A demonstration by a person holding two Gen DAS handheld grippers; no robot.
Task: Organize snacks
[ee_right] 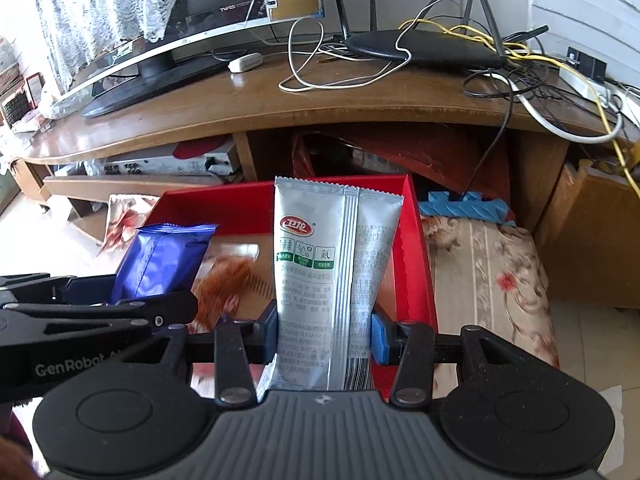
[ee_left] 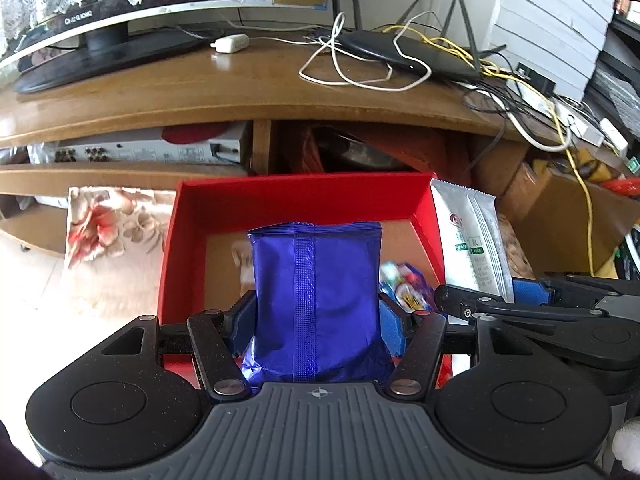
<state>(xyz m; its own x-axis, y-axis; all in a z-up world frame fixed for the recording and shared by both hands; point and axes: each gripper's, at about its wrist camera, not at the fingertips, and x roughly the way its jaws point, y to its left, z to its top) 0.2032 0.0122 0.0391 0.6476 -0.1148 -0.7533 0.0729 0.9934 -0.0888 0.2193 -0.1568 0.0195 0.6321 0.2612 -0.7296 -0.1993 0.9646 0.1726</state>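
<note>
A: Start at the tongs. What is each one doing?

B: The left gripper (ee_left: 318, 316) is clamped on a shiny blue foil snack packet (ee_left: 316, 300), its blue pads pressing both sides. The right gripper (ee_right: 324, 338) is clenched on a long silver foil snack pouch with a red logo and green print (ee_right: 332, 264).

A: And where are the 2 packs?

B: Both are held above a red cardboard box with a brown floor (ee_left: 304, 200), side by side. Loose wrapped snacks (ee_left: 404, 284) lie blurred on the box floor beneath. Beyond stands a curved wooden TV stand (ee_left: 240, 92) carrying a black router (ee_left: 408, 54) and tangled cables.

A: Which way do they point?

B: Each stands on end, long axis running away from its gripper, crimped top edge farthest out. The silver pouch is much the longer; its top reaches past the far red wall in the right wrist view.

A: What might go wrong?

B: I judge 2 risks. The grippers are very near each other, so they may bump. Released upright, the tall pouch could catch the rim and topple outside.
</note>
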